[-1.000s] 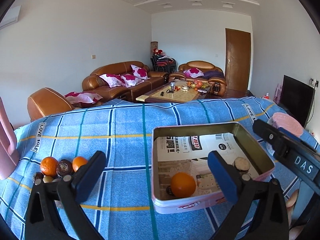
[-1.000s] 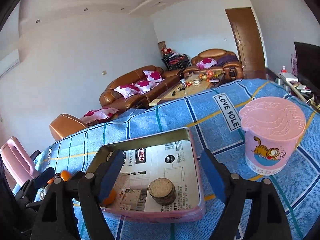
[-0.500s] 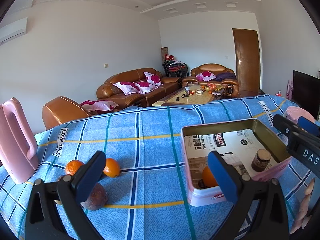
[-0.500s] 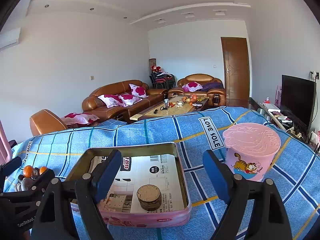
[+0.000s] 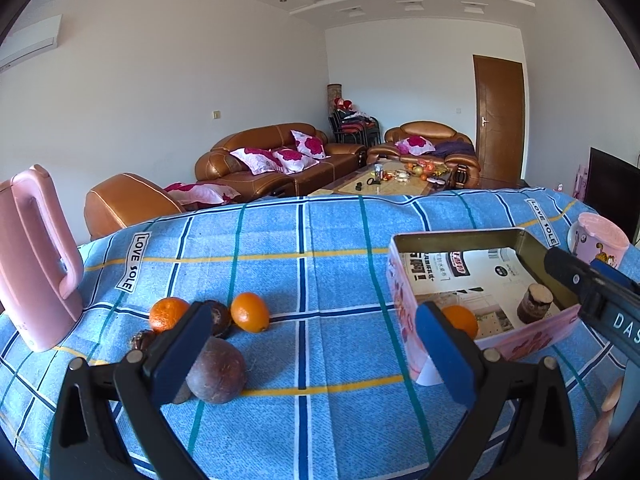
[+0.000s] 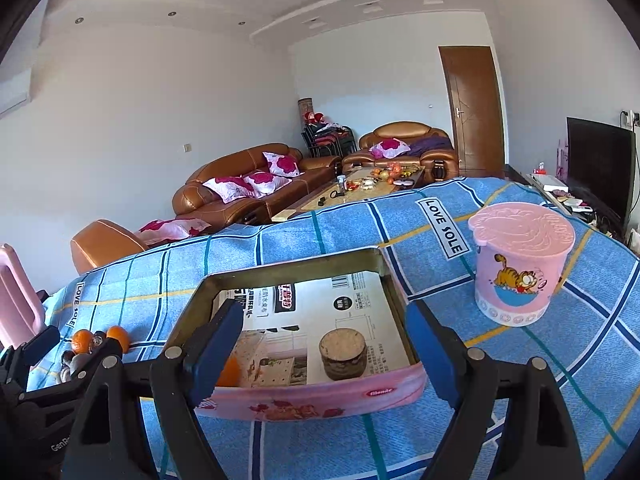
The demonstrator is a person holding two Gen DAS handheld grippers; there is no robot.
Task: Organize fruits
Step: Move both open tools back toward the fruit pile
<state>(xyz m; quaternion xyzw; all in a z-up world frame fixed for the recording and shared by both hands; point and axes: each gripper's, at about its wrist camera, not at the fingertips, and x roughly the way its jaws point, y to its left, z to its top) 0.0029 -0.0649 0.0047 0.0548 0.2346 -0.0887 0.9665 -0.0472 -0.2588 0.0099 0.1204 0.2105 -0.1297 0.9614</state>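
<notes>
- Jug [image 5: 34, 258]: smooth pink plastic with a loop handle, standing at the table's left edge; its left side is cut off in both views.
- Fruit pile [image 5: 192, 320] on the blue checked cloth [image 5: 320, 240], toward the table's left side: two oranges [image 5: 249, 312], and small dark fruits partly hidden behind a finger (their count is hard to make out).
- Passion fruit [image 5: 216, 370]: round, dull purple, nearest the left gripper [image 5: 308, 350], just beside its left finger and partly hidden by it.
- Left gripper: blue-padded fingers spread wide, holding nothing, above bare cloth between the pile and the tin.
- Tin [image 6: 304, 398]: rectangular, pink printed walls, lined with printed paper. It holds an orange [image 5: 460, 320] in its near left corner (half hidden) and a squat brown cylinder [image 6: 343, 354] with a pale top.
- Right gripper [image 6: 324, 350]: fingers wide apart, empty, over the tin's near wall.
- Tub [image 6: 520, 264]: pink, lidded, cartoon cat on it, right of the tin.
</notes>
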